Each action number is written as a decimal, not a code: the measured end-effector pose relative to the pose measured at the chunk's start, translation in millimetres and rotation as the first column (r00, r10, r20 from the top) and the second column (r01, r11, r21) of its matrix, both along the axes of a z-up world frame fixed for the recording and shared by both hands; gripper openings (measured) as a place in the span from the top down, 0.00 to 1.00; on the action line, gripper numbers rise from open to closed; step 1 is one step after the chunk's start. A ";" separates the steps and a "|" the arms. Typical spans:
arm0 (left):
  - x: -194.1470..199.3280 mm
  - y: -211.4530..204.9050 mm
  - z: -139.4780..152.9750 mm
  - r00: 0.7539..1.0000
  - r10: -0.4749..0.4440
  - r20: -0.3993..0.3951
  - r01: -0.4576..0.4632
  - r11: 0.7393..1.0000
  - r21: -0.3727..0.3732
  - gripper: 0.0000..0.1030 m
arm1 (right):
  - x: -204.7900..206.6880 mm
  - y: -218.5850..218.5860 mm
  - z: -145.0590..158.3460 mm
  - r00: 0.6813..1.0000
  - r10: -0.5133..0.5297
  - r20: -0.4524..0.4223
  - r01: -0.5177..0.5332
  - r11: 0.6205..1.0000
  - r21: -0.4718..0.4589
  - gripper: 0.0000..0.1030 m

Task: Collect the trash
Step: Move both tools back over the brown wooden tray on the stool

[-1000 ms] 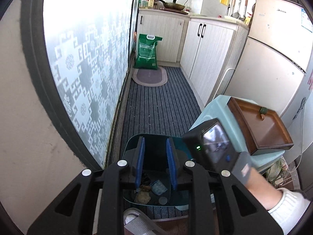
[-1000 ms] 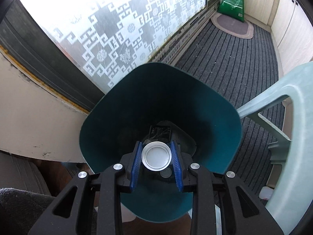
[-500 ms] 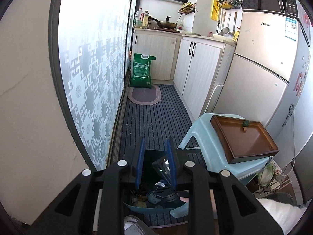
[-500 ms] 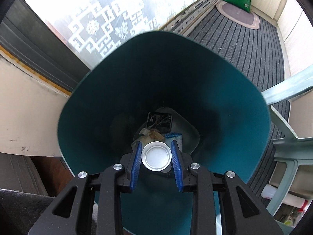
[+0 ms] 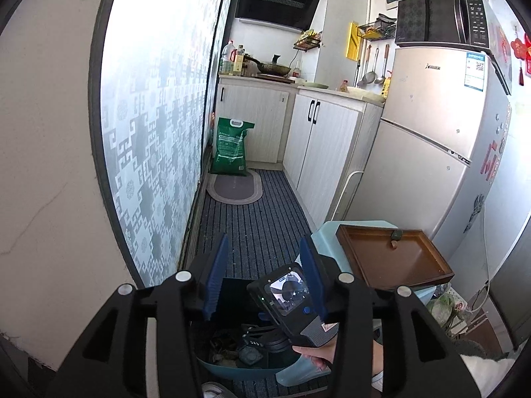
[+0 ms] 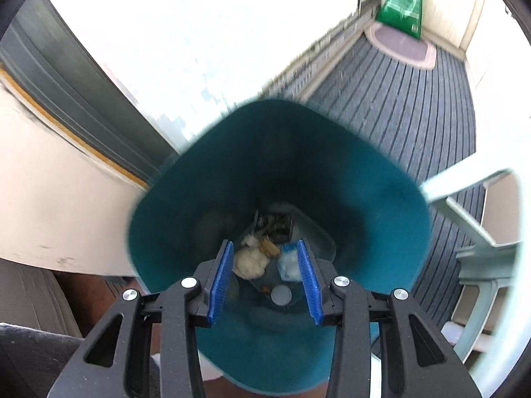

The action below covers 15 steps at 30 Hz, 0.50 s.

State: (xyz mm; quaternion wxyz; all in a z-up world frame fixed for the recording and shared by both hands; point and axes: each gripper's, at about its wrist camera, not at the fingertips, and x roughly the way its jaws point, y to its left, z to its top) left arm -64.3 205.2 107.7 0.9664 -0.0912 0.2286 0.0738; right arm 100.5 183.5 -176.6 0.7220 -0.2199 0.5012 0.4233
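Observation:
My right gripper (image 6: 264,245) hangs over the mouth of the teal trash bin (image 6: 381,205), pointing down into it. Its jaws are opening and nothing is between the blue pads (image 6: 220,275). On the bin's floor lie a whitish lump (image 6: 250,262), a blue-white wrapper (image 6: 288,262), a grey disc (image 6: 281,295) and dark scraps (image 6: 273,224). My left gripper (image 5: 264,242) is higher up over the bin (image 5: 232,366). Its jaws are also opening and are empty. Between its fingers shows the back of the right gripper (image 5: 292,298), held by a hand (image 5: 318,355).
A light blue plastic stool (image 5: 327,232) carrying a brown wooden tray (image 5: 391,258) stands right of the bin. A fridge (image 5: 431,132), white cabinets (image 5: 325,149), a green bag (image 5: 230,146) and an oval mat (image 5: 234,190) line the narrow striped floor. A patterned glass door (image 5: 156,132) runs along the left.
The white round lid is gone from the right gripper's pads, which have spread apart. The left gripper has risen and tilted up, and its jaws have widened.

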 end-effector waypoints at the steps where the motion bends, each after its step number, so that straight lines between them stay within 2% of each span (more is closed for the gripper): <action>1: -0.2 -2.1 2.9 1.000 -0.008 0.012 0.008 1.000 -0.001 0.53 | -2.3 -3.1 14.6 1.000 0.003 0.018 -0.003 1.000 0.027 0.61; 8: 5.8 -20.9 17.8 0.997 -0.051 0.055 0.050 0.999 0.014 0.47 | -4.6 -37.1 86.8 0.993 -0.026 0.118 0.009 0.990 0.142 0.61; 15: 19.8 -43.0 25.3 0.994 -0.077 0.072 0.077 0.997 0.014 0.43 | 12.0 -89.1 129.3 0.976 -0.108 0.189 0.069 0.977 0.203 0.61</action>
